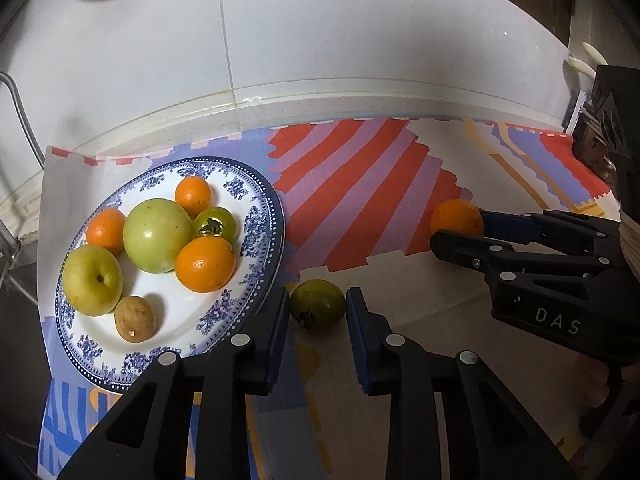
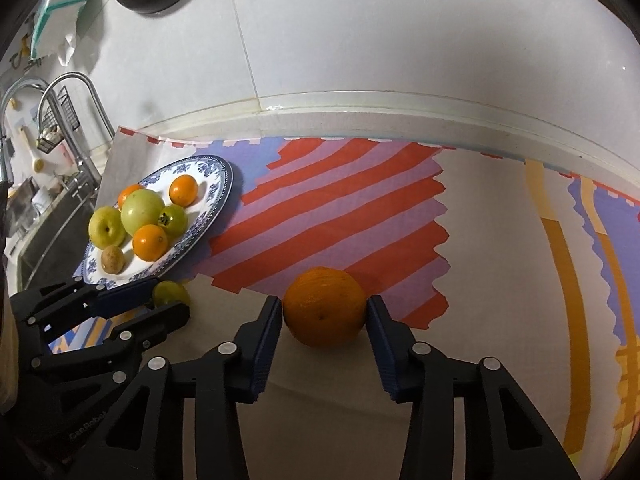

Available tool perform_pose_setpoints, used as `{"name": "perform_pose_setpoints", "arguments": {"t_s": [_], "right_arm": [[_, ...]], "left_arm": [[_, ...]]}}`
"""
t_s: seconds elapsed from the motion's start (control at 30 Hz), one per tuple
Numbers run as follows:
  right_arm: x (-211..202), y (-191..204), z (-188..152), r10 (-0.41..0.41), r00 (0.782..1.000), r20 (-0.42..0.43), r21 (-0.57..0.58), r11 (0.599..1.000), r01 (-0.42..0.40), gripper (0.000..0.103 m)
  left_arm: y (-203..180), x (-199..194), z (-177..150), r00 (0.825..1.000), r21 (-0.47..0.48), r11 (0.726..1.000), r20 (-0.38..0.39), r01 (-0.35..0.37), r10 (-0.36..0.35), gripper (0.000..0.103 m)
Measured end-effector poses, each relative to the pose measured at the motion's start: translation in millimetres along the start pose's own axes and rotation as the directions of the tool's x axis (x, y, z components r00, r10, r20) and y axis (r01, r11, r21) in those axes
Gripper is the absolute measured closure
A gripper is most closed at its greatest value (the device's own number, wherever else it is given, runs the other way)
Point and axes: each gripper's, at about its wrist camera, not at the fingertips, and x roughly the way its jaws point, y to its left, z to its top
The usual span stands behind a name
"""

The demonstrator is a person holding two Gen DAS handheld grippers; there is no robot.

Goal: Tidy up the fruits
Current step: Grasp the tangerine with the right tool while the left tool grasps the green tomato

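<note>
Mostly the fruits were already gathered. On the tabletop [image 2: 320, 408] lay a colourful patterned cloth [image 1: 360, 208], and on its left part stood a blue-and-white plate [image 1: 256, 216] that carried seven fruits: a big green one, a yellow-green apple, three small oranges, a small green persimmon and a brown one. Two fruits were left outside the plate, so I judge the task was near its end but not finished.

One was a large orange [image 2: 325, 306], resting on the cloth well apart from the plate. The right tool [image 2: 325, 312] stood around it, its pads at both sides of the fruit and touching or almost touching; whether it already pressed the fruit, I cannot tell.

The other was a loose green persimmon [image 1: 317, 303], just beside the plate's rim. The left tool [image 1: 318, 312] was wide, with a visible gap on each side of this fruit.

Behind the cloth rose a white tiled wall [image 2: 400, 40]. A faucet [image 2: 80, 96] and a sink were at the far left.
</note>
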Motion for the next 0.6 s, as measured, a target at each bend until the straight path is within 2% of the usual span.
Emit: {"name": "perform_pose_setpoints", "arguments": {"t_s": [0.6], "right_arm": [[-17.9, 7.6, 3.8, 0.007, 1.0, 0.022, -0.017, 1.0, -0.007, 0.06]], "left_arm": [[1.9, -26.2, 3.2, 0.998, -0.021, 1.0, 0.059, -0.002, 0.003, 0.074]]}}
